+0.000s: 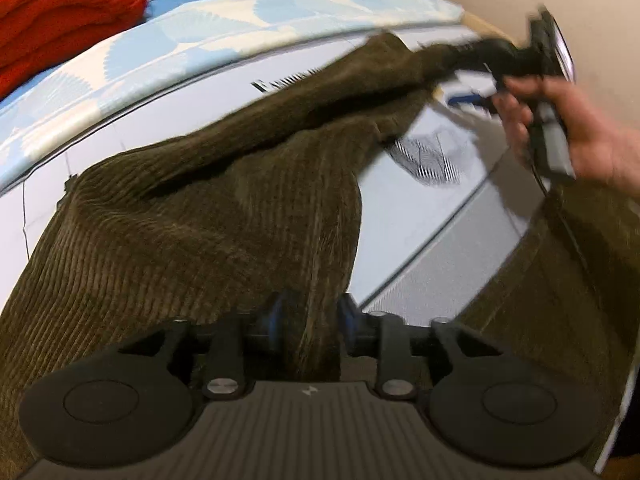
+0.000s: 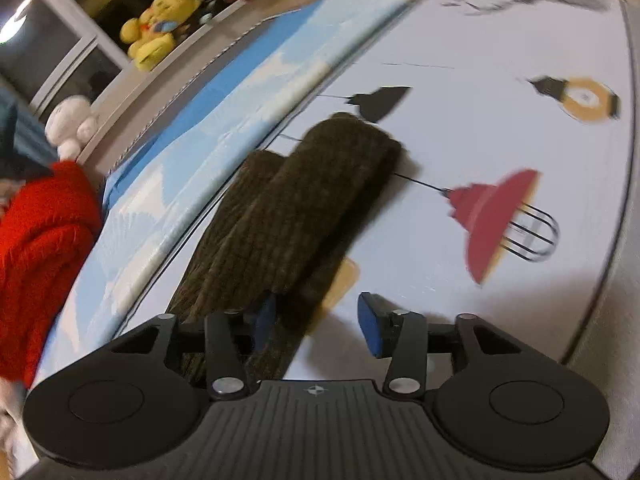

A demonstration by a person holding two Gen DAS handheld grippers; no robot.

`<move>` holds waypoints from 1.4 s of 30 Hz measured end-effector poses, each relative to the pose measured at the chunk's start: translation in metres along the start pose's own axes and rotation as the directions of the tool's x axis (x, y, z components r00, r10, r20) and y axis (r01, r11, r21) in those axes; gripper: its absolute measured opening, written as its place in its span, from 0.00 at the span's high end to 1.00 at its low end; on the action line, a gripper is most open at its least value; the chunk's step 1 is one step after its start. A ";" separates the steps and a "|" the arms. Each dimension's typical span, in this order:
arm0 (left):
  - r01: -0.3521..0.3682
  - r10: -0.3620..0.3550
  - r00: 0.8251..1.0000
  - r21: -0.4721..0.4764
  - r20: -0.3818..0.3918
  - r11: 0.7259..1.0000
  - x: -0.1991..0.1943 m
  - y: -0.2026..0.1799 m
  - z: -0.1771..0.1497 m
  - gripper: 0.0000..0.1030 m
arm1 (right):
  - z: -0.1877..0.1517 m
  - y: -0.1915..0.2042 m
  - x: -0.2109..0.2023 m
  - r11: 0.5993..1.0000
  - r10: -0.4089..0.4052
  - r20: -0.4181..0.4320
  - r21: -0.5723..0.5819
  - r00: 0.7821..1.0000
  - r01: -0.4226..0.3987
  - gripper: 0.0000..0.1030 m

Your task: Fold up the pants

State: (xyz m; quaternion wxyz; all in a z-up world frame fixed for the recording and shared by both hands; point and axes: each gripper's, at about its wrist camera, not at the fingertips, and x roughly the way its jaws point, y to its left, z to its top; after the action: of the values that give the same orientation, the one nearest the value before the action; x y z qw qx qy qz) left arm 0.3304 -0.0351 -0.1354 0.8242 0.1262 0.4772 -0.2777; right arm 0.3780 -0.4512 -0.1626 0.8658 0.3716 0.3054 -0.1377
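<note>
While nothing like a finished fold can be made out yet, a decent start seems to have been made: the brown corduroy pants [image 1: 208, 216] are spread over the white printed sheet [image 2: 460, 140] on the bed, and in the right wrist view the two legs [image 2: 288, 216] are seen lying roughly lengthwise, one partly stacked on the other, so the leg-on-leg step looks mostly done. It's still pretty rumpled though, judging by the left wrist view, where the fabric is bunched and lifted into a ridge running up toward the right gripper. The left gripper [image 1: 310, 320] is seen with a fold of corduroy running between its blue pads [image 1: 272, 320]; the gap is narrow, but whether the cloth is actually pinched can't be told from the blur, so it's probably best called a loose hold at most. The right gripper [image 2: 320, 326] is opened fairly wide, with the cloth edge against its left pad only and the right pad [image 2: 370, 326] standing clear over bare sheet, so nothing is really gripped there. In the left view it is held in a hand [image 1: 568, 128] at the far end of the pants. A red knit garment [image 1: 68, 16] is piled off to the side on the blue patterned cover [image 1: 248, 24], well apart from the pants. What's left, at a guess: the legs need to be squared up, smoothed flat, and then folded over crosswise at least once.
</note>
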 end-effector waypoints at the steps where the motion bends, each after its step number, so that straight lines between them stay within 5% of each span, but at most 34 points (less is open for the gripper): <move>1: -0.011 0.012 1.000 0.024 -0.014 1.000 0.004 -0.003 -0.003 0.66 | -0.003 0.004 0.001 1.000 -0.005 0.006 -0.023 1.000 0.005 0.45; 3: -0.048 0.050 0.998 0.056 -0.039 0.997 0.014 -0.006 -0.008 0.71 | -0.006 0.013 0.005 0.994 -0.028 0.019 -0.107 0.999 0.030 0.47; 6: -0.057 0.059 0.998 0.054 -0.036 0.997 0.018 -0.004 -0.009 0.87 | -0.002 0.022 0.012 0.982 -0.015 -0.004 -0.189 1.000 0.014 0.85; 7: -0.060 0.062 0.998 0.056 -0.032 0.997 0.017 -0.003 -0.008 0.89 | 0.001 0.024 0.013 0.981 -0.015 -0.001 -0.193 1.000 0.014 0.90; 13: -0.042 0.039 0.998 0.053 0.055 0.998 0.002 -0.004 -0.004 0.93 | 0.040 0.036 -0.057 0.979 -0.018 0.226 -0.192 0.974 0.063 0.95; 17: 0.070 -0.076 0.995 0.083 0.070 0.994 -0.006 -0.014 0.000 0.92 | 0.054 0.024 -0.109 0.957 -0.209 0.258 -0.143 0.943 0.251 0.95; 19: 0.114 -0.114 0.993 0.114 -0.004 0.987 0.001 -0.023 -0.004 0.90 | 0.045 -0.017 -0.106 0.921 -0.376 0.134 -0.056 0.917 0.386 0.94; 21: 0.115 -0.105 0.992 0.171 -0.066 0.978 0.007 -0.034 -0.011 0.85 | 0.036 -0.063 -0.098 0.894 -0.446 -0.047 0.037 0.894 0.448 0.93; 23: 0.106 -0.092 0.993 0.214 -0.074 0.971 0.003 -0.039 -0.015 0.77 | 0.031 -0.095 -0.096 0.902 -0.409 -0.140 0.088 0.902 0.423 0.88; 26: 0.114 -0.107 0.993 0.174 -0.045 0.978 -0.021 -0.026 -0.013 0.73 | 0.037 -0.105 -0.108 0.929 -0.355 -0.066 0.090 0.933 0.360 0.71; 27: 0.091 -0.089 0.996 0.147 -0.020 0.985 -0.033 -0.018 -0.013 0.71 | 0.038 -0.103 -0.107 0.937 -0.340 -0.041 0.069 0.939 0.342 0.57; 28: 0.051 -0.052 0.999 0.103 0.003 0.993 -0.048 -0.007 -0.012 0.70 | 0.039 -0.101 -0.104 0.944 -0.327 -0.026 0.038 0.945 0.328 0.46; 31: -0.117 0.120 0.992 -0.095 0.031 0.989 -0.092 0.034 -0.019 0.53 | 0.037 -0.104 -0.087 0.944 -0.329 -0.053 -0.015 0.943 0.329 0.47; 32: -0.183 0.192 0.981 -0.200 0.025 0.963 -0.109 0.054 -0.026 0.49 | 0.035 -0.104 -0.086 0.939 -0.344 -0.027 -0.039 0.939 0.343 0.54; 33: -0.233 0.244 0.970 -0.288 0.003 0.929 -0.121 0.071 -0.032 0.49 | 0.036 -0.099 -0.084 0.926 -0.373 -0.009 -0.064 0.928 0.372 0.86; 34: -0.285 0.294 0.955 -0.376 -0.033 0.882 -0.134 0.089 -0.041 0.49 | 0.036 -0.099 -0.086 0.927 -0.371 -0.003 -0.061 0.929 0.370 0.90; 37: -0.408 0.410 0.903 -0.558 -0.129 0.723 -0.164 0.128 -0.080 0.49 | 0.040 -0.101 -0.113 0.913 -0.408 0.056 0.041 0.911 0.406 0.91; 39: -0.423 0.431 0.889 -0.637 -0.155 0.644 -0.171 0.148 -0.109 0.46 | 0.040 -0.098 -0.124 0.896 -0.444 0.093 0.022 0.891 0.444 0.91; 42: -0.455 0.411 0.882 -0.654 -0.233 0.605 -0.156 0.175 -0.139 0.45 | 0.035 -0.109 -0.128 0.870 -0.493 0.039 0.021 0.869 0.493 0.84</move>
State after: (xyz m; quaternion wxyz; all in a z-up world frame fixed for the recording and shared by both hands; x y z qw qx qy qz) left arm 0.2710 0.2252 -0.0833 0.8380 -0.0708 0.5247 0.1321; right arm 0.2425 -0.5504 -0.1239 0.8064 0.2830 0.3707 -0.3635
